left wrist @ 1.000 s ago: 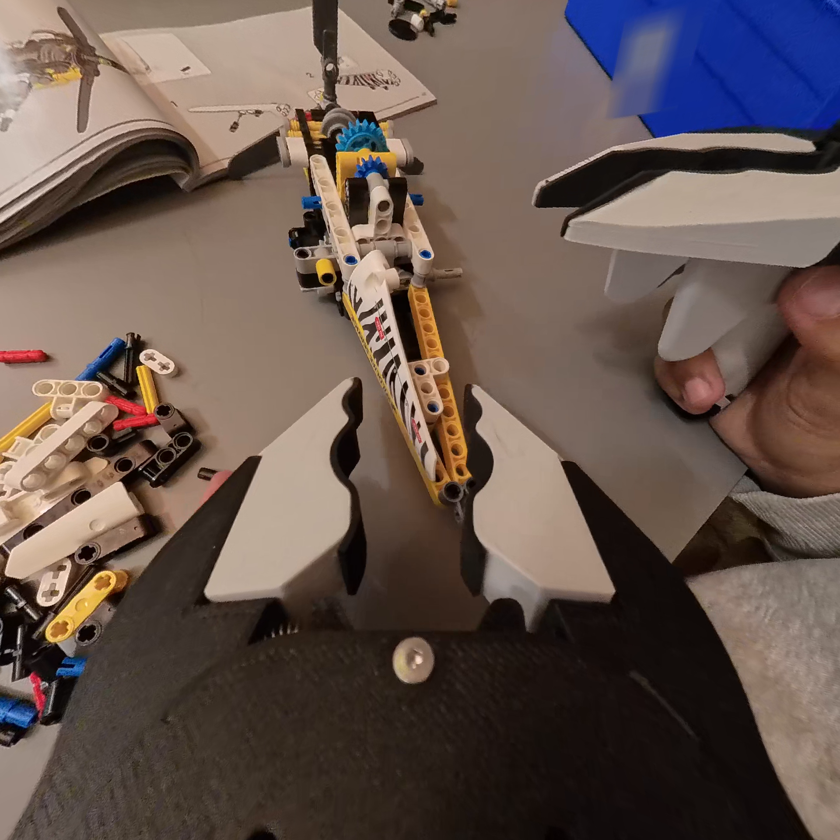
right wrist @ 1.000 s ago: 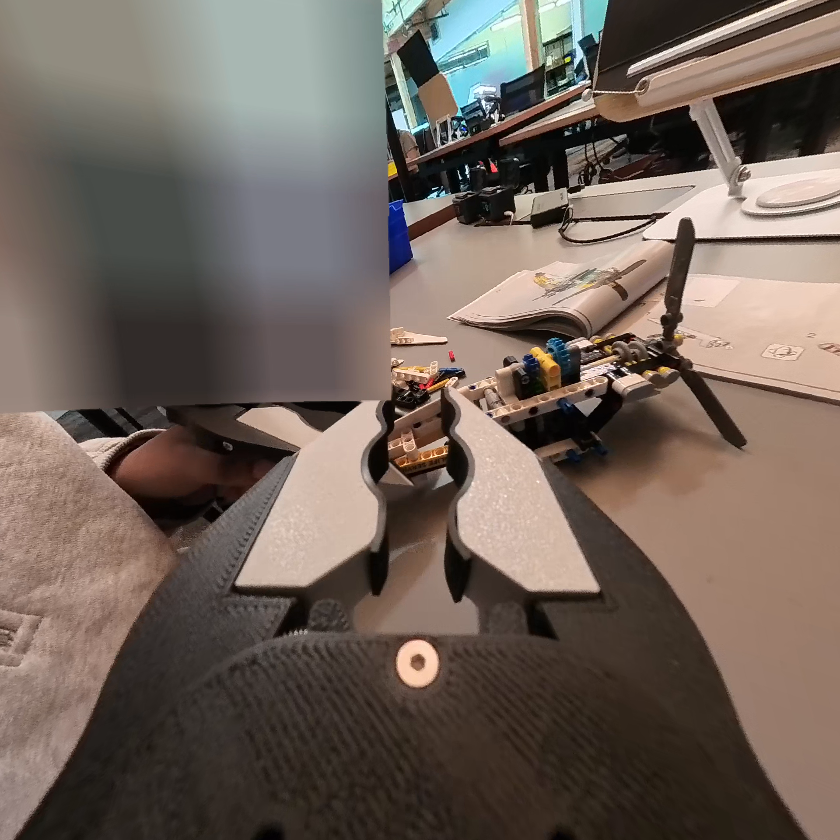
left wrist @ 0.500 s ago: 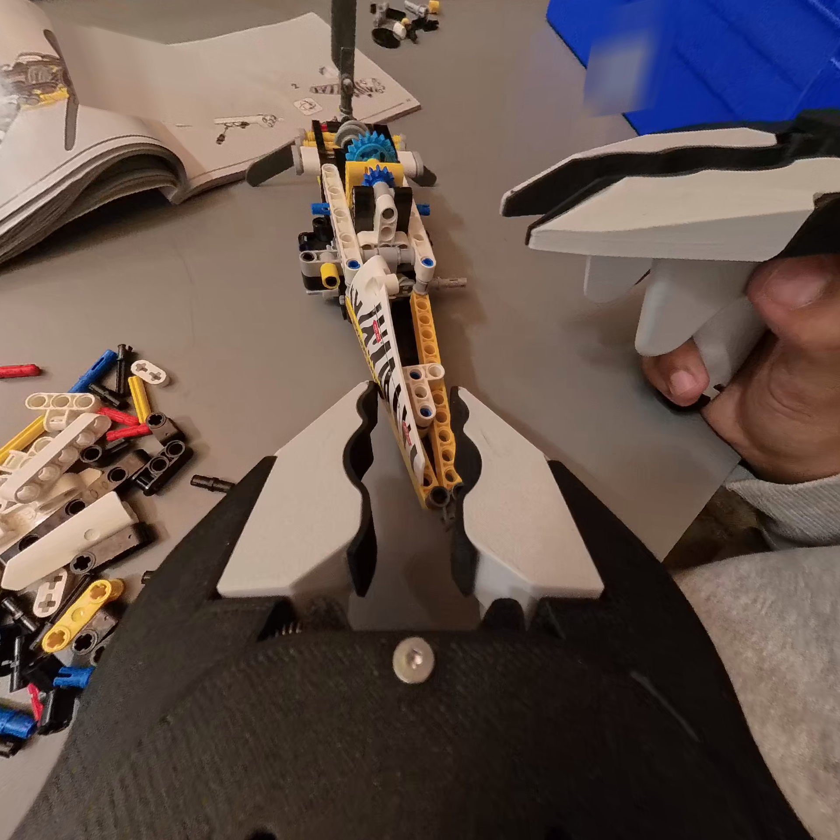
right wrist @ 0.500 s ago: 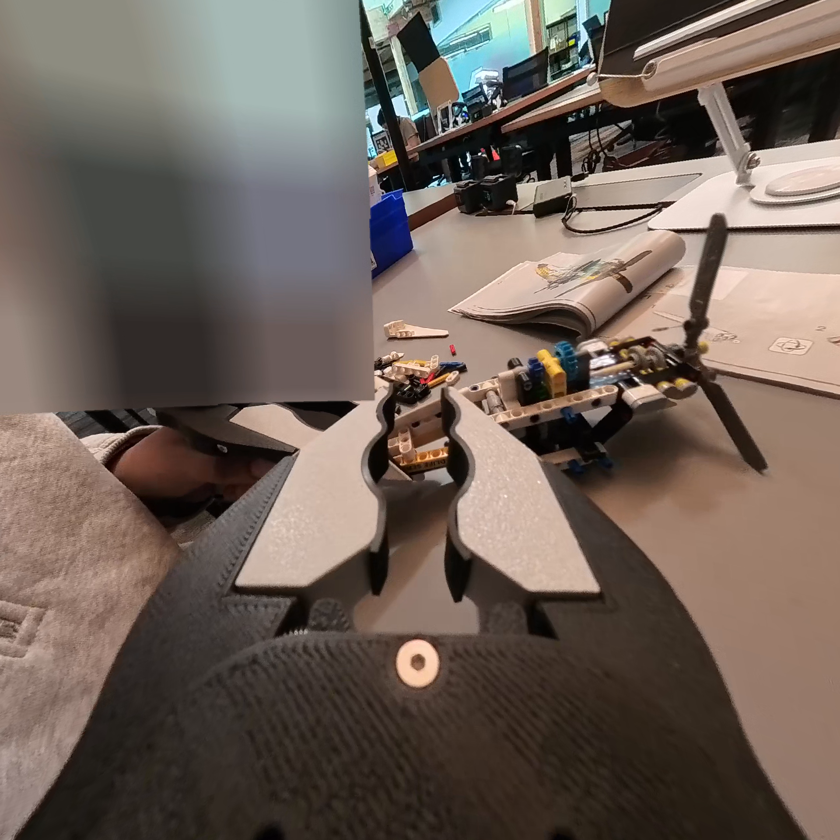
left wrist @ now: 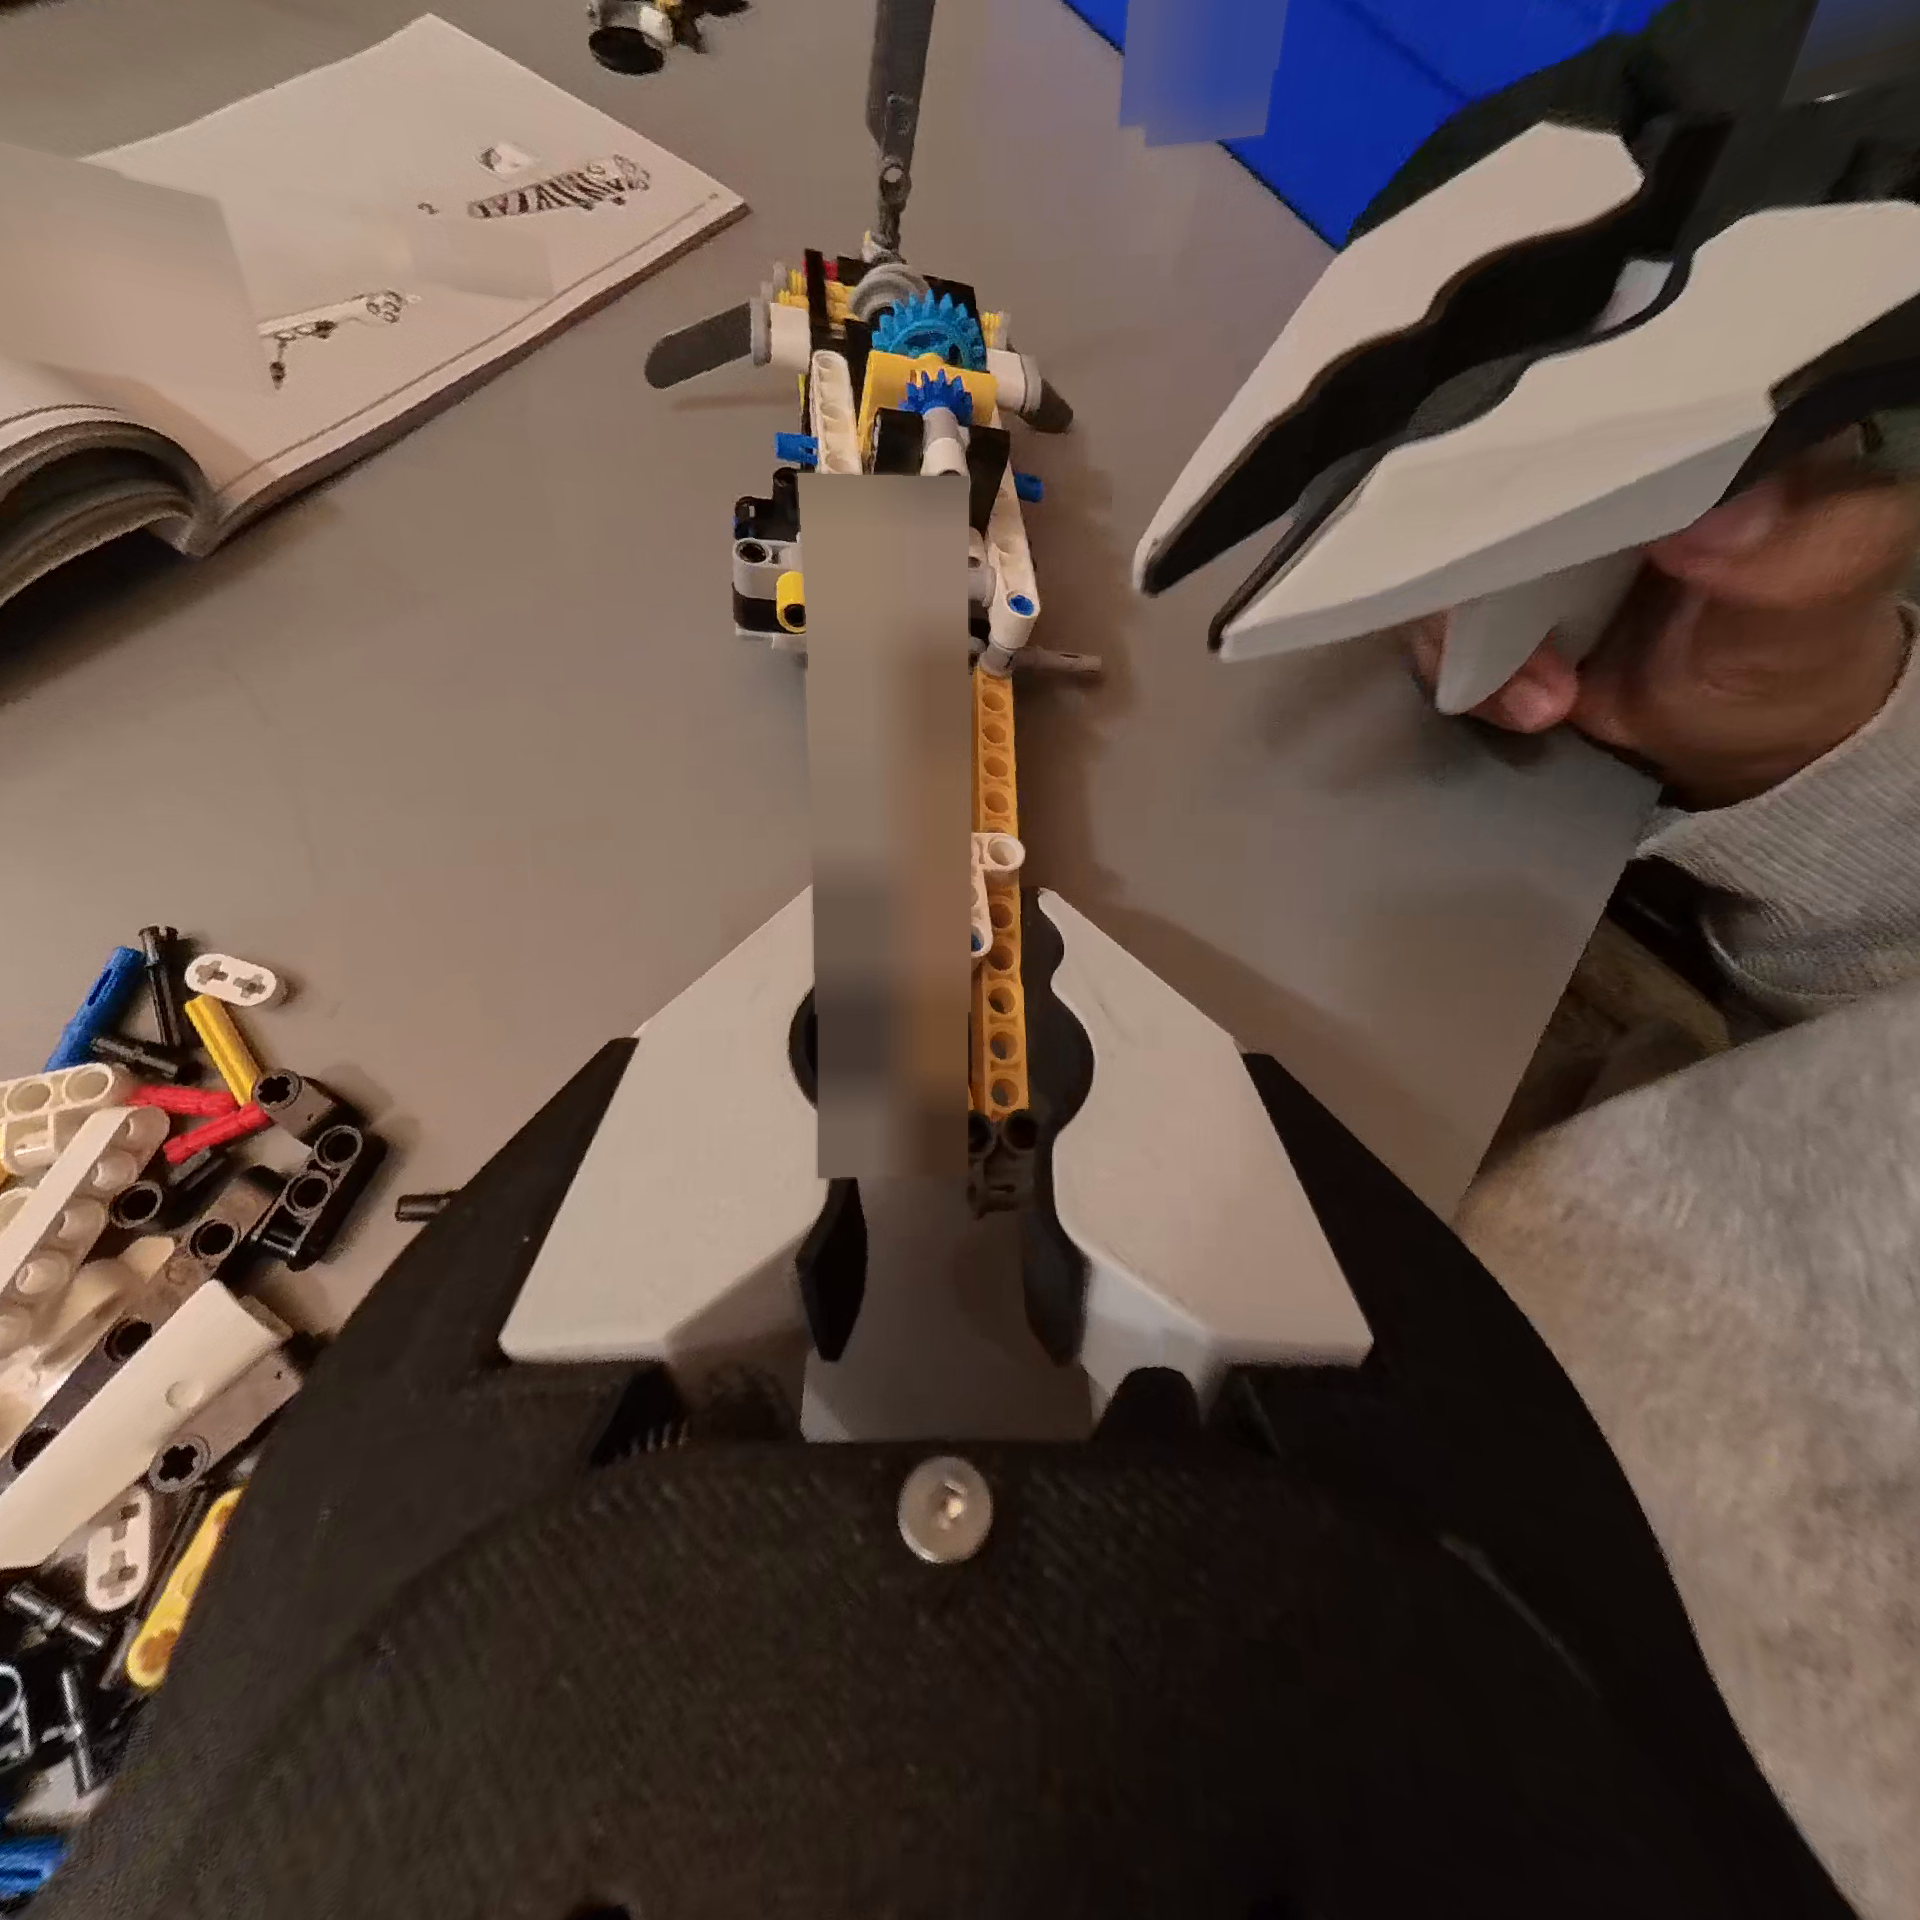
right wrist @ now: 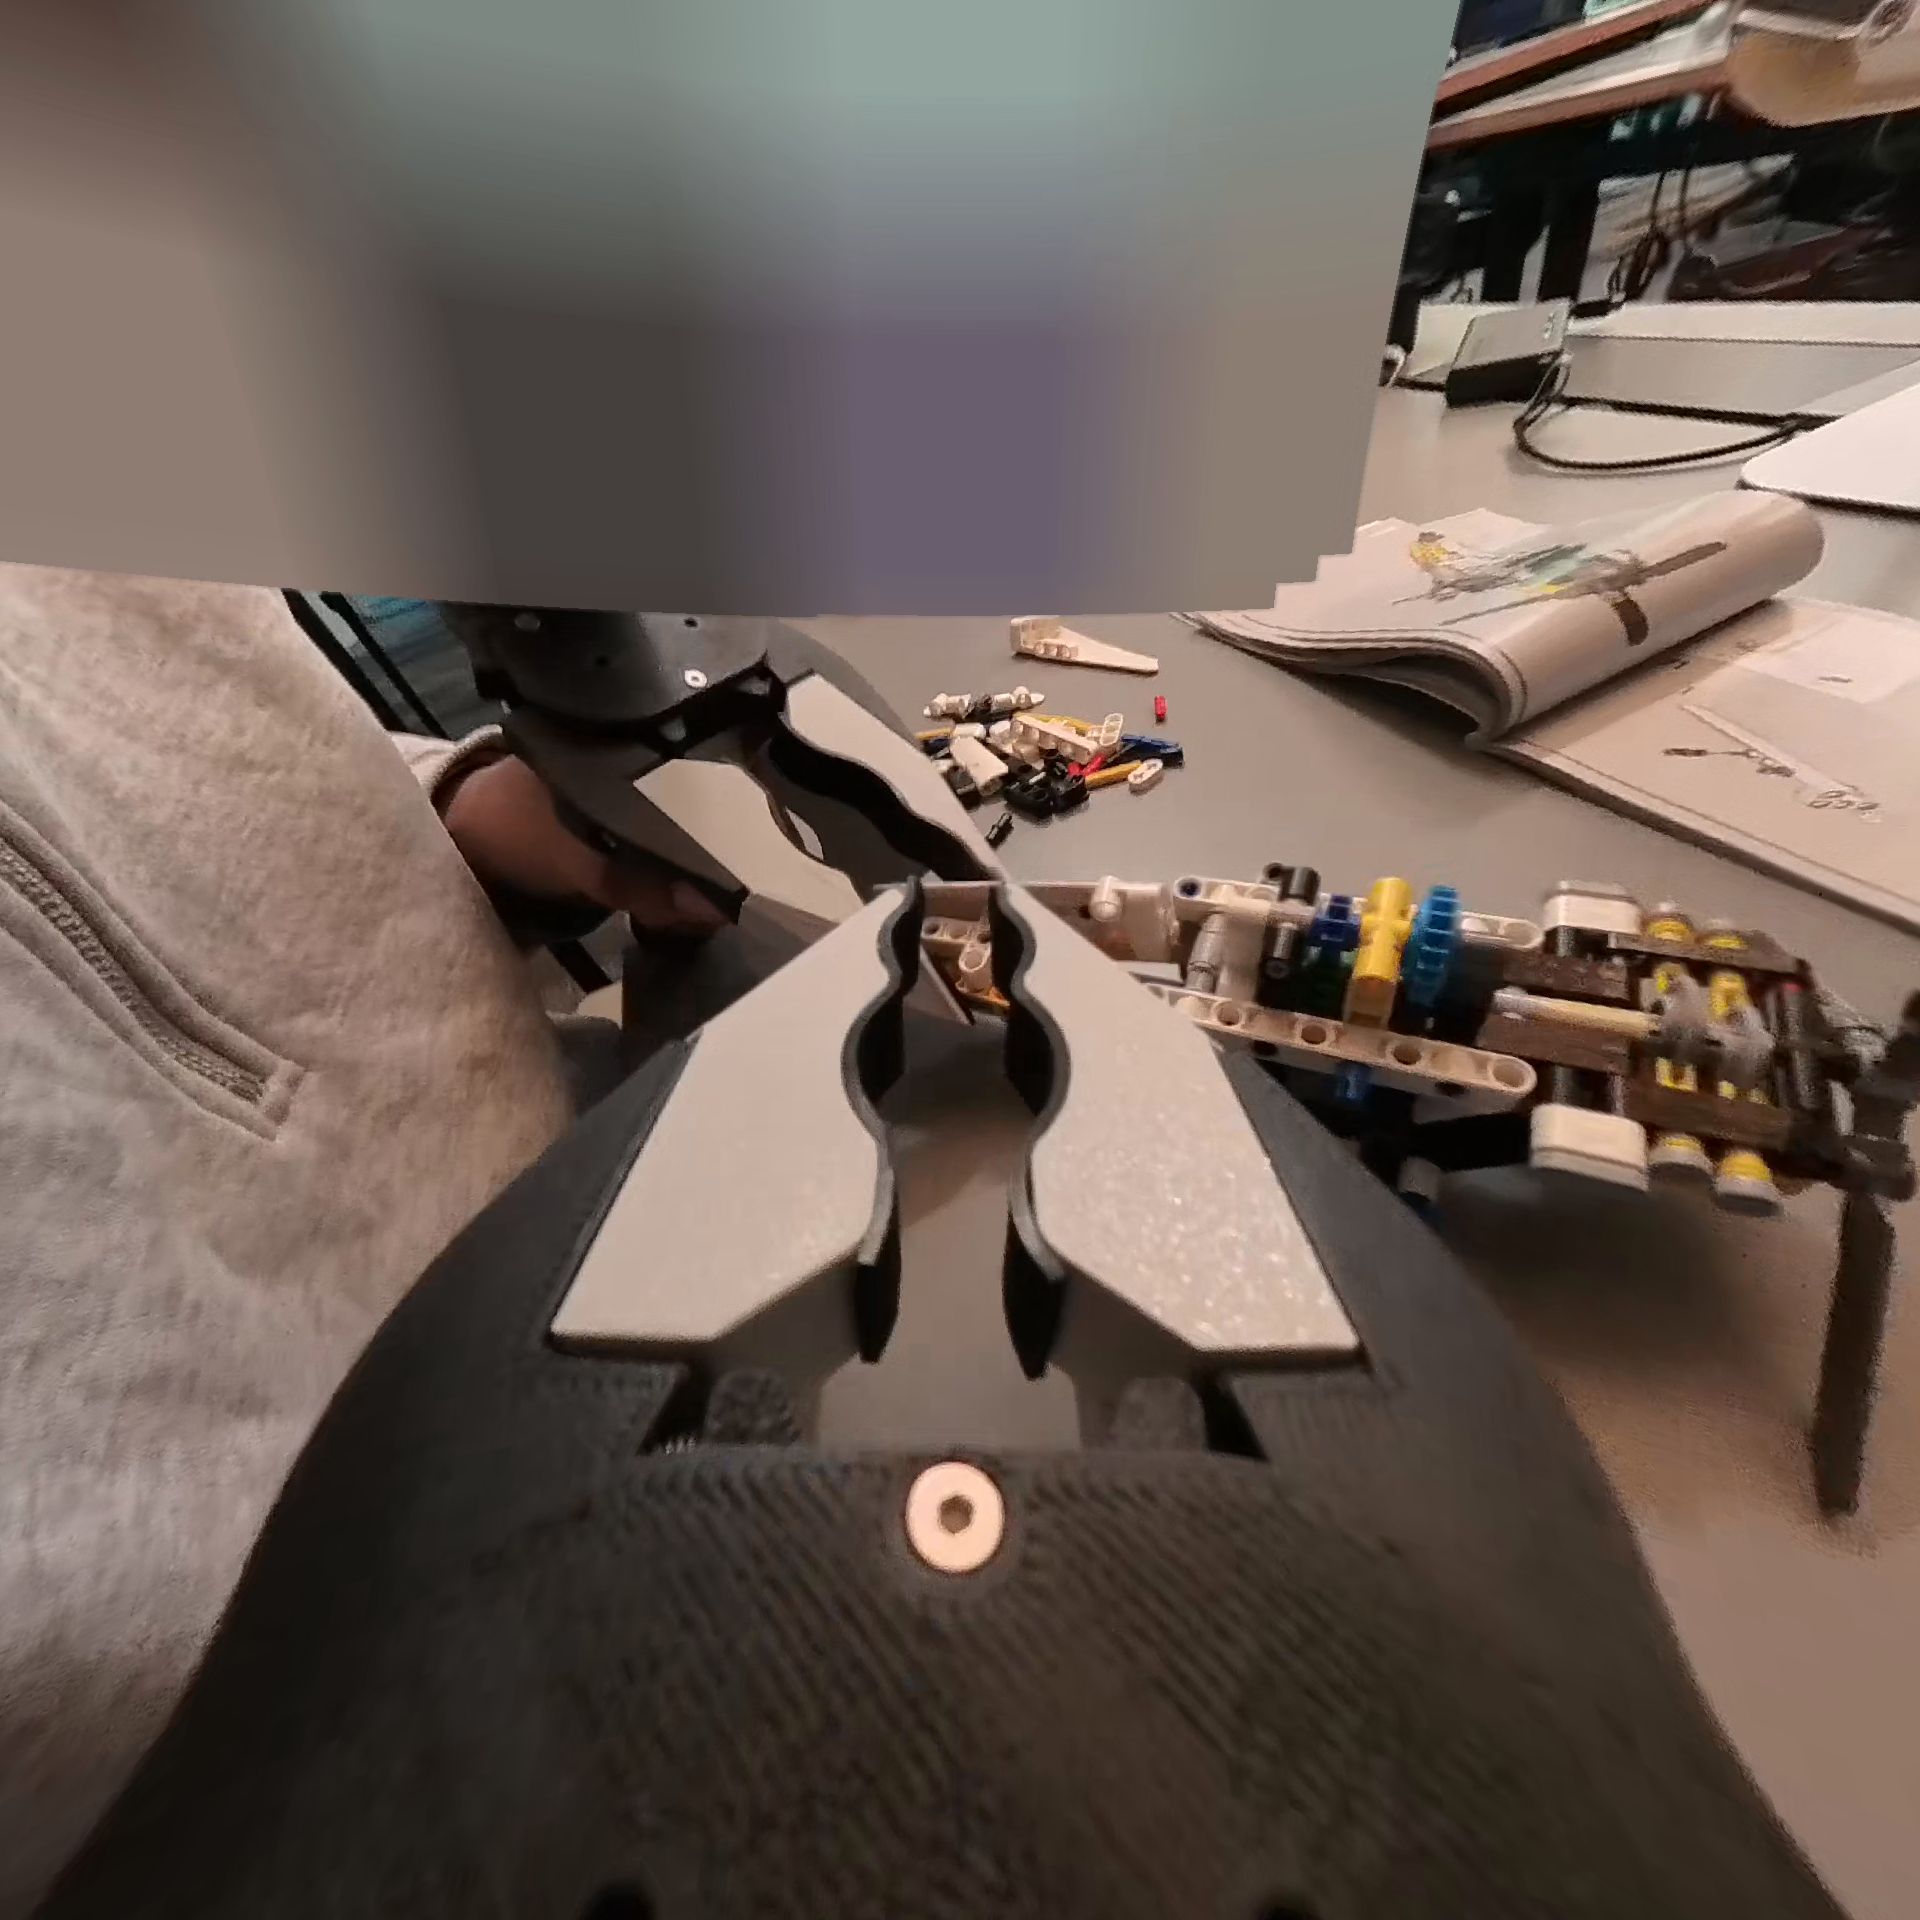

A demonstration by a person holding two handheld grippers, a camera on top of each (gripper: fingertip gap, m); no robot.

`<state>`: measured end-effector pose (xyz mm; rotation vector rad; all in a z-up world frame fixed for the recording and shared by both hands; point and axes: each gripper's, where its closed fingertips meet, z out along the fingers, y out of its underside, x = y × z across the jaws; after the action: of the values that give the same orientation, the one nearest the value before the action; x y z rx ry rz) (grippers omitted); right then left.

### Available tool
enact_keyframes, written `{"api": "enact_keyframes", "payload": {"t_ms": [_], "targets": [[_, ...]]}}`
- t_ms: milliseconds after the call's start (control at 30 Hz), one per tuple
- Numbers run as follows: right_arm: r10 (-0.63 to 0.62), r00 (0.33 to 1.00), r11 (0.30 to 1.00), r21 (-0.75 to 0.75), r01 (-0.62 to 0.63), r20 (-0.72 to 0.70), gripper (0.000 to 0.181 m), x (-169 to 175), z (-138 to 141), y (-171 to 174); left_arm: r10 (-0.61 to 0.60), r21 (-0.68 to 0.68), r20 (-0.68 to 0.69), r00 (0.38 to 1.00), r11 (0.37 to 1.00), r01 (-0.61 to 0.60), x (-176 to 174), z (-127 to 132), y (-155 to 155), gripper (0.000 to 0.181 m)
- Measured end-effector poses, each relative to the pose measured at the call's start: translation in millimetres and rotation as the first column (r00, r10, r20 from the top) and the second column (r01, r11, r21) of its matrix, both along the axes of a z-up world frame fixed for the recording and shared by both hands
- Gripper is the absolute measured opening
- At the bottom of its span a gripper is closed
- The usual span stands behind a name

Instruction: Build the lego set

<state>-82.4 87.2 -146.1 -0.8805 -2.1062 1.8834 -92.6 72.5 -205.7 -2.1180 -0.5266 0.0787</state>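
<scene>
The half-built lego model [left wrist: 995, 769], yellow and white with blue gears and a grey propeller [left wrist: 894, 94], lies lengthwise ahead of my left gripper [left wrist: 925, 914]. The left gripper is shut on the model's tail; a blur patch hides the tail's left side. In the right wrist view the model [right wrist: 1351, 966] is raised, with one propeller blade [right wrist: 1849, 1351] pointing down at the table, and the left gripper's fingers [right wrist: 862, 758] clamp its tail. My right gripper [right wrist: 956, 899] is empty, its fingers a narrow gap apart, tips just short of the tail. It also shows to the model's right in the left wrist view [left wrist: 1179, 603].
A pile of loose pieces [left wrist: 156, 1195] lies to the left, also seen in the right wrist view [right wrist: 1039, 748]. An open instruction booklet [left wrist: 312, 260] lies at the back left. A blue bin [left wrist: 1351, 104] stands at the back right. The table edge [left wrist: 1558, 1039] runs close on the right. About 6 centimeters separates my left fingertips from my right.
My left gripper moved forward around the model's tail and closed on it. The model now lines up with the gripper. The right gripper has swung in closer to the tail.
</scene>
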Motion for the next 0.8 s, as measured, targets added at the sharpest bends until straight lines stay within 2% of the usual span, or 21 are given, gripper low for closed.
{"api": "enact_keyframes", "payload": {"t_ms": [200, 567, 800], "targets": [[-0.016, 1.0, 0.99, 0.137, 0.017, -0.009, 0.008, -3.2, -15.6, -8.7, -0.036, -0.001, 0.011, 0.999, 0.999, 0.036, -0.5, -0.8, 2.1, 0.024], [-0.03, 0.999, 0.972, 0.234, 0.024, 0.025, 0.009, -6.9, -31.0, -13.2, -0.064, 0.011, 0.053, 0.997, 0.998, 0.064, 1.4, -1.8, 4.0, 0.024], [-0.037, 0.999, 0.943, 0.331, 0.022, 0.039, 0.008, -8.3, -44.9, -17.4, -0.059, 0.006, 0.028, 0.998, 0.998, 0.059, 1.1, -1.0, 4.0, 0.025]]}}
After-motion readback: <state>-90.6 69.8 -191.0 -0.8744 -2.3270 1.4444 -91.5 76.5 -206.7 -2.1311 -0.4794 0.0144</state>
